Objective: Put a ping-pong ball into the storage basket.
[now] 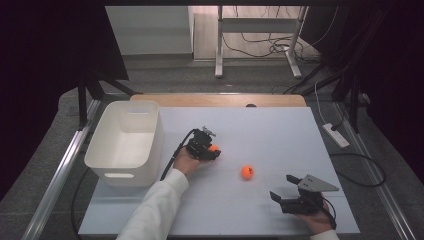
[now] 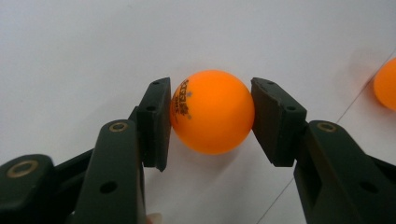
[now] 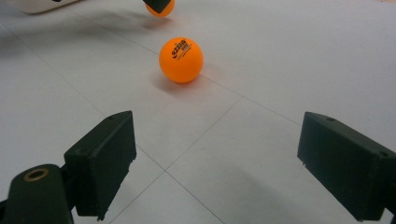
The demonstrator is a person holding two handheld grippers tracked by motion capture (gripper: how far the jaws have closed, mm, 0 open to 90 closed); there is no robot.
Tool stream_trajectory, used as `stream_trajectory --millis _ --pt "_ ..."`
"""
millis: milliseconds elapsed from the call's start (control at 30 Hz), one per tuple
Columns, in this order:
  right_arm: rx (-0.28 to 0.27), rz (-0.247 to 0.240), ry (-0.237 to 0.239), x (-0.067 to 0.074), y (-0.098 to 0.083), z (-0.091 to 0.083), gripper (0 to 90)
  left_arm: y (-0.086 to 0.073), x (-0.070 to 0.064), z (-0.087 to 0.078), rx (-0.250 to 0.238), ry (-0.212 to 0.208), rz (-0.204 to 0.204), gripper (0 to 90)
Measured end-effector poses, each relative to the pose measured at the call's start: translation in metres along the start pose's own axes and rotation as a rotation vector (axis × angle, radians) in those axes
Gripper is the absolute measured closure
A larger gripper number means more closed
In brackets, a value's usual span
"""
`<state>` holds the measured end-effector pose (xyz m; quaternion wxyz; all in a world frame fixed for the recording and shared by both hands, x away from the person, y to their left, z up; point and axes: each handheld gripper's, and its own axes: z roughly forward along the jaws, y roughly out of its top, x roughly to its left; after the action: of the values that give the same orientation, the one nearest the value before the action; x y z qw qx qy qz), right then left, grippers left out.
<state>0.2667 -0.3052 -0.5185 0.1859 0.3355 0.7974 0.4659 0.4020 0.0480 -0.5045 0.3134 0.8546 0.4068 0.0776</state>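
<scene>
Orange ball (image 2: 212,112) sits on the white table (image 1: 280,130), clamped between the jaws of the left gripper (image 1: 210,150), near the white bin (image 1: 125,145). A second ball (image 1: 247,172) lies free between both grippers. The right gripper (image 1: 285,192) has its jaws wide apart, holding nothing

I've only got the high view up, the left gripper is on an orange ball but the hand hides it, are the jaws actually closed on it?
Observer: Yes. In the left gripper view both pads press the sides of the held ball.
Operator: Any marking on it?
Observer: Dark print faces the pad on the left of that view; too small to read.
Operator: Is the right gripper lined up with the loose ball?
Observer: Roughly. In the right gripper view the loose ball lies ahead of the right gripper, a little left of centre; the jaws stand wide apart with nothing between them.
</scene>
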Motion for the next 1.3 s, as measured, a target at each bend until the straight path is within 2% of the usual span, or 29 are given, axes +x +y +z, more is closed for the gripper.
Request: stream_trajectory --millis 200,833,1300 --pt "-0.002 0.001 -0.001 0.0 0.0 0.0 11.1 0.001 -0.001 -0.008 -0.038 -0.011 0.0 51.0" --pt "-0.008 0.002 -0.013 -0.001 0.001 -0.002 11.2 0.001 -0.013 -0.042 -0.164 -0.03 0.036 51.0" --pt "-0.014 0.011 -0.015 -0.001 0.001 -0.002 11.3 -0.002 -0.018 -0.064 -0.237 -0.018 0.061 51.0"
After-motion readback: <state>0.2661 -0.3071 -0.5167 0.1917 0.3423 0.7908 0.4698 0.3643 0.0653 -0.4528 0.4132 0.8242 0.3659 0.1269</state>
